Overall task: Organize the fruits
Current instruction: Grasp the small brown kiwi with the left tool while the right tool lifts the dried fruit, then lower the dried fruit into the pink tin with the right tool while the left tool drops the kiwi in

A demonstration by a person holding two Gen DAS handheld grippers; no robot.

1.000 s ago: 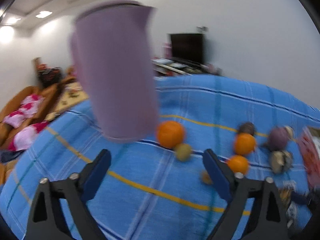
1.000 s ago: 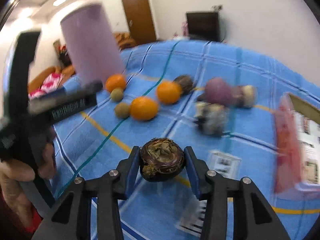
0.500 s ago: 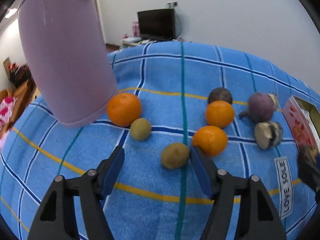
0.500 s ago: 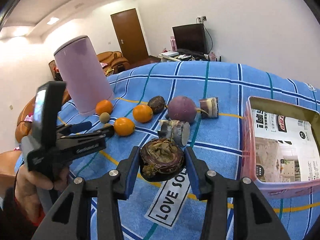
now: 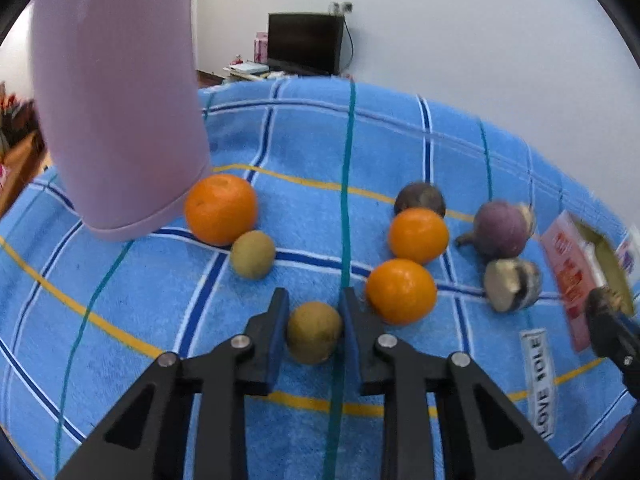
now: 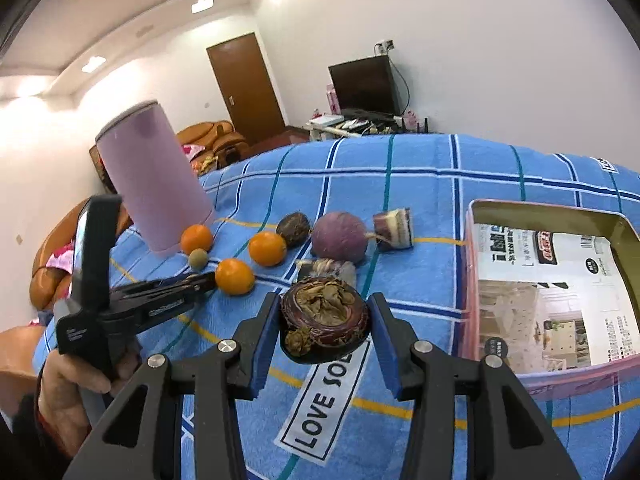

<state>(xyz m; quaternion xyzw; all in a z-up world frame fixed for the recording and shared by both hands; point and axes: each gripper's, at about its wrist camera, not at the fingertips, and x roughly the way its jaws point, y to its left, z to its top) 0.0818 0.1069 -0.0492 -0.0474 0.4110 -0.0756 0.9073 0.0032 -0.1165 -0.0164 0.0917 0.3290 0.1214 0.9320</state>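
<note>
Since the earlier frame the left gripper (image 5: 313, 326) has come down onto the blue checked cloth (image 5: 360, 140) and its jaws have just been closing; they now pinch a small brown-green fruit (image 5: 314, 332), both blue pads touching its sides.

Left wrist view: an orange (image 5: 401, 291) sits just right of the gripped fruit, a 2nd orange (image 5: 418, 235) behind it, w/ a dark round fruit (image 5: 419, 199) touching that one's far side. A 3rd orange (image 5: 220, 209) rests against the base of a tall pink cylinder (image 5: 116, 100); another small brown-green fruit (image 5: 253, 254) touches it in front. A purple root (image 5: 502, 229) and a cut stalk piece (image 5: 513, 285) lie further right, near the pink box (image 5: 568, 276). Far right edge is blurred.

Right wrist view: the right gripper (image 6: 323, 328) grips a dark purple mangosteen (image 6: 324, 326), held above the cloth, just left of the pink box (image 6: 468, 280), which is lined w/ printed paper. A hand (image 6: 68, 380) holds the left gripper (image 6: 208, 278), low beside the nearest orange (image 6: 235, 276). Another cut stalk piece (image 6: 394, 227) lies right of the purple root (image 6: 340, 237).
</note>
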